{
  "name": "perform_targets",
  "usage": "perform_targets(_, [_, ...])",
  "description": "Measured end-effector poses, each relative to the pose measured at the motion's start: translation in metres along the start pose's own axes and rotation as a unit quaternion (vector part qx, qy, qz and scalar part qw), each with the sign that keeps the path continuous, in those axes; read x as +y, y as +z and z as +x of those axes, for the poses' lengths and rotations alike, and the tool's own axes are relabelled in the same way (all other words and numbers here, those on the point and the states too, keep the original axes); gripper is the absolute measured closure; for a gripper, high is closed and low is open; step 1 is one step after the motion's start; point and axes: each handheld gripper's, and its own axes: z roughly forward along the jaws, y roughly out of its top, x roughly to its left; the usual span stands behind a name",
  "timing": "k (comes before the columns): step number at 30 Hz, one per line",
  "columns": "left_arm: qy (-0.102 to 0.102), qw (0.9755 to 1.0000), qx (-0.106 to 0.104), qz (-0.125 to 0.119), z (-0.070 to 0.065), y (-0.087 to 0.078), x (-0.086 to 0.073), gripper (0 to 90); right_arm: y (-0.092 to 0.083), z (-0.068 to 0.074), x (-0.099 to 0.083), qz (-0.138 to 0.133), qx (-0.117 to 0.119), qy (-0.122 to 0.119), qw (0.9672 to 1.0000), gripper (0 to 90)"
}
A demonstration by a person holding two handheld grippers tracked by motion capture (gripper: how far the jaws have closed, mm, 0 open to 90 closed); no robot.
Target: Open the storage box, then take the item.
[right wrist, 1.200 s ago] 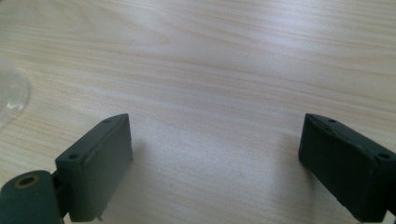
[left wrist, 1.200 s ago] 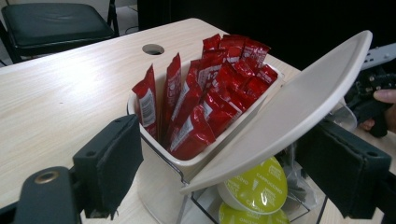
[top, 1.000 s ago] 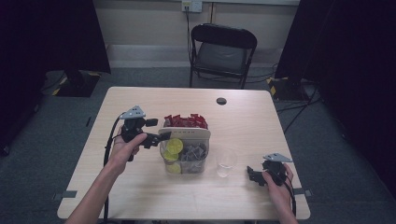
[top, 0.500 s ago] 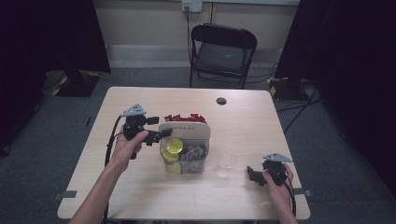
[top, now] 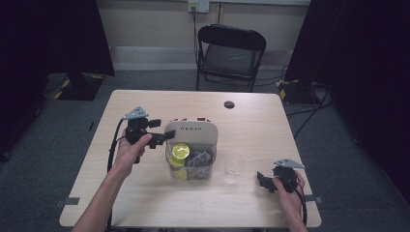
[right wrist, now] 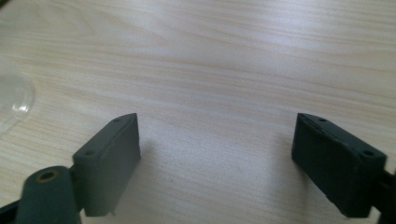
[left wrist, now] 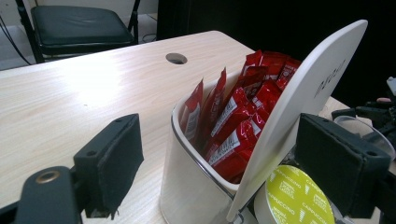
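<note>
A clear compartment box (top: 193, 173) stands mid-table, holding red sachets (left wrist: 233, 116), grey pods (top: 199, 157) and a yellow-green capsule (top: 181, 151). Its white lid (top: 191, 129) stands tilted on edge over the sachet compartment. My left gripper (top: 162, 129) is at the box's left side with its jaws wide apart. In the left gripper view (left wrist: 229, 158) the box corner and the lid (left wrist: 308, 93) stand between the jaws, the lid's edge against the right-hand pad. My right gripper (top: 263, 181) rests near the table's front right; its jaws (right wrist: 229, 154) have just been closing a little, with only bare table between them.
An empty clear glass (top: 234, 166) stands between the box and the right gripper. A black cable hole (top: 229, 104) sits near the table's far edge, with a black folding chair (top: 229, 53) behind it. Bare wood lies left of and behind the box.
The lid has swung up and back, from lying low over the box to standing tilted in front of the red sachets. The left gripper shifted slightly with it. The right hand stayed put.
</note>
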Motion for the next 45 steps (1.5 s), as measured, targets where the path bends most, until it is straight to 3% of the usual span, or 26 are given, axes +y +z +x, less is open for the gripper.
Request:
perform_targets(6, [0.003,0.9999,0.002,0.011,-0.001,0.002,-0.003,15.1,-0.008,0.002,0.007,-0.012,0.012,0.004,0.9998,15.6])
perform_targets(16, [0.004,0.9999,0.001,0.014,0.001,0.002,-0.004,15.1,-0.026,0.015,0.023,-0.042,0.027,-0.015,0.9987,16.4])
perform_targets(31, [0.004,0.9998,0.002,0.019,0.002,0.002,-0.003,13.9,-0.056,0.020,0.041,-0.086,0.064,-0.021,0.9940,15.2])
perform_targets(38, [0.001,0.9999,-0.001,0.016,0.002,0.003,-0.003,14.0,-0.063,0.035,0.053,-0.100,0.103,-0.036,0.9891,17.6])
perform_targets(45, [0.003,0.9998,0.002,0.018,0.001,0.002,-0.003,14.0,-0.063,0.059,0.070,-0.109,0.141,-0.063,0.9821,19.9])
